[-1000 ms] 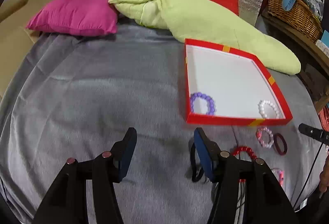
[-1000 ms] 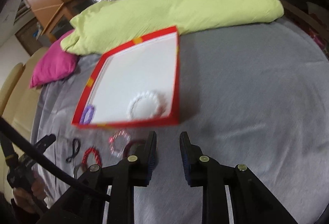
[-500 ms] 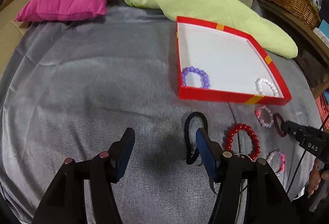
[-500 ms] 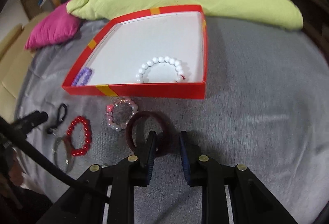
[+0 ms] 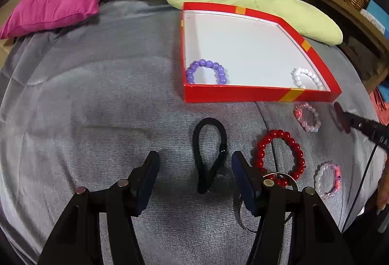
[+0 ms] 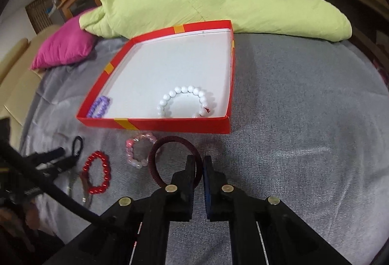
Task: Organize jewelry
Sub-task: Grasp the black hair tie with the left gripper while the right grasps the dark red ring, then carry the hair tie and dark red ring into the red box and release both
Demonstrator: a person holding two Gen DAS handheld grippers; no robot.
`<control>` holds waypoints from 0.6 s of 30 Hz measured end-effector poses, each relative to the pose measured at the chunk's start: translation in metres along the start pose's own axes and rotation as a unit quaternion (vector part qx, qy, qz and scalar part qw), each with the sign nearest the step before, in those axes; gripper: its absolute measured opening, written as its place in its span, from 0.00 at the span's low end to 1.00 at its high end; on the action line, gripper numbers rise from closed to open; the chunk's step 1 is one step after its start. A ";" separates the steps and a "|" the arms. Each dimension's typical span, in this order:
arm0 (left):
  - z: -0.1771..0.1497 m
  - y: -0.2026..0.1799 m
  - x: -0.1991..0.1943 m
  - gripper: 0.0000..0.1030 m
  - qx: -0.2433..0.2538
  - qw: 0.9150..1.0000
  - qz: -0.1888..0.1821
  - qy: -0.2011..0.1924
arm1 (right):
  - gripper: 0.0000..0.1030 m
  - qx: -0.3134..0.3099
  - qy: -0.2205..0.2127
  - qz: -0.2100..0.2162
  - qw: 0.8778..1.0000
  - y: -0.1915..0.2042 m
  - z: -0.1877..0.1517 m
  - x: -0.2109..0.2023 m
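Red box point(image 6: 170, 124) sits on the grey blanket point(image 6: 304, 119), low walls all round, white floor mostly bare. Purple bracelet point(image 5: 206, 70) is tucked in one near corner, white bracelet point(image 6: 184, 101) close to the near wall at the other side – loads of free floor behind both.

Rest of the jewelry is out on the blanket just in front of the box's near wall: pale pink bracelet point(image 6: 139, 150) touching the dark red hair band point(image 6: 170, 143), red bracelet point(image 5: 278, 158) a bit nearer, another pink-and-white bracelet point(image 5: 328, 180) beside it, and a black hair tie point(image 5: 210, 150) lying in a long loop.

Left gripper point(image 5: 194, 167) is spread wide with nothing in it – the black hair tie lies between its fingers point(image 5: 148, 172), not touching either.

Right gripper point(image 6: 198, 165) is nearly shut, with the near rim of the dark red hair band right in the narrow gap. Can't tell if it's actually pinching it.

Green cushion point(image 6: 218, 9) hugs the box's far edge, pink pillow point(image 5: 51, 4) is well off to the left. Right of the box the blanket is open.
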State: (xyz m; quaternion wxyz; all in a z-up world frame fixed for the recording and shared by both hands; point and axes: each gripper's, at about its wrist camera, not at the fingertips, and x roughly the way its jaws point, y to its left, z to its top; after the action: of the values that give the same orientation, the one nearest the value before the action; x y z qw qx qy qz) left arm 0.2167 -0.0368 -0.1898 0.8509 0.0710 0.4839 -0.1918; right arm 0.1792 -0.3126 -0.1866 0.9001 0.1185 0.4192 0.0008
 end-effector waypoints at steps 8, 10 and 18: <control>0.000 -0.013 0.000 0.12 0.036 0.999 -0.014 -0.011 | 0.07 0.020 -0.009 0.045 0.999 -0.002 0.004 -0.010; 0.001 -0.013 -0.002 0.11 0.038 0.999 -0.018 -0.015 | 0.07 0.019 -0.013 0.051 0.998 0.000 0.005 -0.012; 0.006 0.001 -0.024 0.10 0.019 0.998 -0.022 -0.054 | 0.07 0.020 -0.031 0.075 0.997 0.005 0.009 -0.018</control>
State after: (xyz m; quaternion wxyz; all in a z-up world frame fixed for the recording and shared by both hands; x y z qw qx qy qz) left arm 0.2111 -0.0320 -0.1666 0.8701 0.0658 0.4348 -0.2226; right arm 0.1748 -0.3119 -0.1667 0.9076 0.1677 0.3807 0.0557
